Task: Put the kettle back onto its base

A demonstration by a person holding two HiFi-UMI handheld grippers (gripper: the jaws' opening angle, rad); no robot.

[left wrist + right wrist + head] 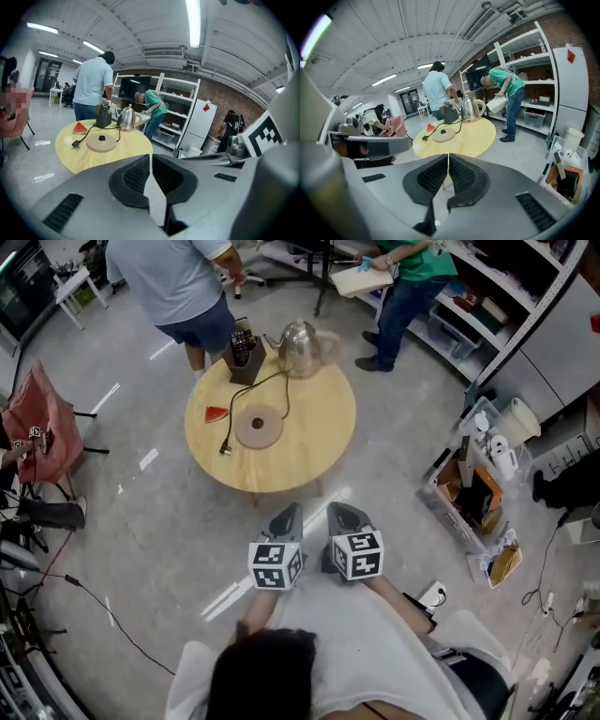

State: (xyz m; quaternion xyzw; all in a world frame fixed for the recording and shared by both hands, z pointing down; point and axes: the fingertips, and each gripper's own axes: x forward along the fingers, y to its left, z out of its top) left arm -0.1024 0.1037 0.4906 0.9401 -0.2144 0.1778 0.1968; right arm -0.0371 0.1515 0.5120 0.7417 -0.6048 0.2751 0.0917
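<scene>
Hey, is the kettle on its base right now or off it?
Off. The kettle stands upright at the far edge of the table; the base lies bare nearer the middle, apart from it.

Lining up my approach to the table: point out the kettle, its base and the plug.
kettle (298, 346), head view, on its shiny steel body.
base (259, 425), head view, at the middle of the round disc.
plug (225, 448), head view, on its black body.

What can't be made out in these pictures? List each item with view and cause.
- Kettle contents: every view, opaque metal body.
- Dark block contents: head view, too small.
- Red wedge: too small to identify in any view.
- Person in blue shirt, head: head view, cut off by top edge.
</scene>
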